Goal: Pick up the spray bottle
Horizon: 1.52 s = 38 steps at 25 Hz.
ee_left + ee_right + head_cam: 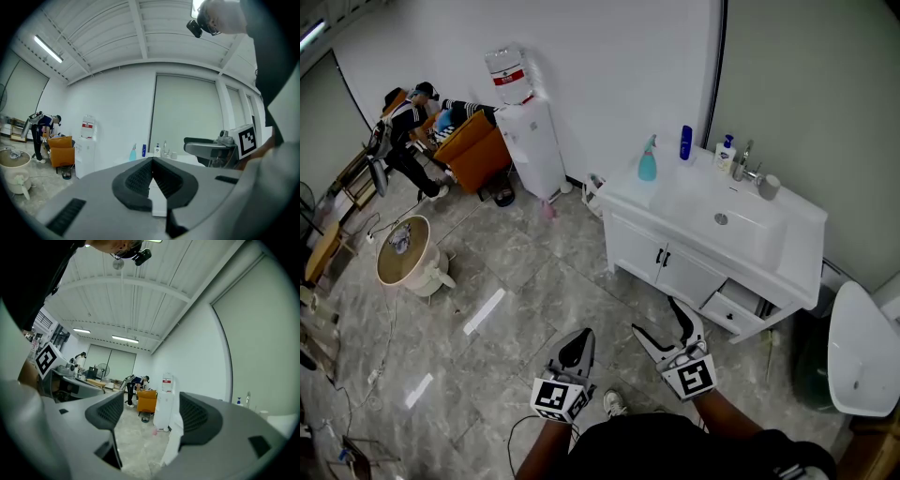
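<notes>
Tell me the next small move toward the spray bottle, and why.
Probably step closer to the vanity and carry the right gripper toward the spray bottle. The bottle stands upright at the counter's left end in the head view, far beyond both grippers. The right gripper's jaws stand apart and empty; the left gripper has its jaws together.

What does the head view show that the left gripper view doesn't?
Only the head view shows the sink basin and the vanity's open drawer. Only the left gripper view shows the ceiling light. Both show the teal spray bottle, the water dispenser and the orange chair.
</notes>
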### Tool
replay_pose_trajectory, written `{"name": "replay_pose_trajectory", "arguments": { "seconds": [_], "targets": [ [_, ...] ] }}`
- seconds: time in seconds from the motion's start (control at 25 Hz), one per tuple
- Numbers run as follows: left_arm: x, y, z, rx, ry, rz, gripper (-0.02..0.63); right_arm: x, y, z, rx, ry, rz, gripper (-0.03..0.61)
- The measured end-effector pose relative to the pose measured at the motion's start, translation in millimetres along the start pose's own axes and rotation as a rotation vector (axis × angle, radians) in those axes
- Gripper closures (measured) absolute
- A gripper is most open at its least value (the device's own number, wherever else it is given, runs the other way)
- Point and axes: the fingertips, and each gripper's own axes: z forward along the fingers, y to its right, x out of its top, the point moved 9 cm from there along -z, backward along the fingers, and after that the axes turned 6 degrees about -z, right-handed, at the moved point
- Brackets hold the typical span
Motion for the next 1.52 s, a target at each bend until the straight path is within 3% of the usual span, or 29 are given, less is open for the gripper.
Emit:
{"name": "replay_pose_trajectory", "arguments": {
  "seconds": [0.16, 0.32, 0.56, 1.0, 1.52],
  "targets": [
    [2, -13, 0, -0.006, 0.001, 0.002, 0.62, -5, -1, 10, -0.058, 0.005, 0.013, 0.063],
    [4, -23, -1, -0.025, 0.005, 0.003, 0.62, -9, -3, 20, -0.103, 0.006, 0.013, -0.009],
    [5, -42, -7, -0.032, -0.015, 0.003, 0.62, -9, -10, 34, -0.135, -0.004, 0.03, -0.012],
    [5, -72, 26, -0.023, -0.009, -0.015, 0.62, -27, 0, 75, -0.095, -0.014, 0.054, -0.012],
    [33, -123, 162, -0.036, -0.013, 0.007, 0.62, -61, 96, 180, -0.072, -0.009, 0.044, -0.012]
  ]
}}
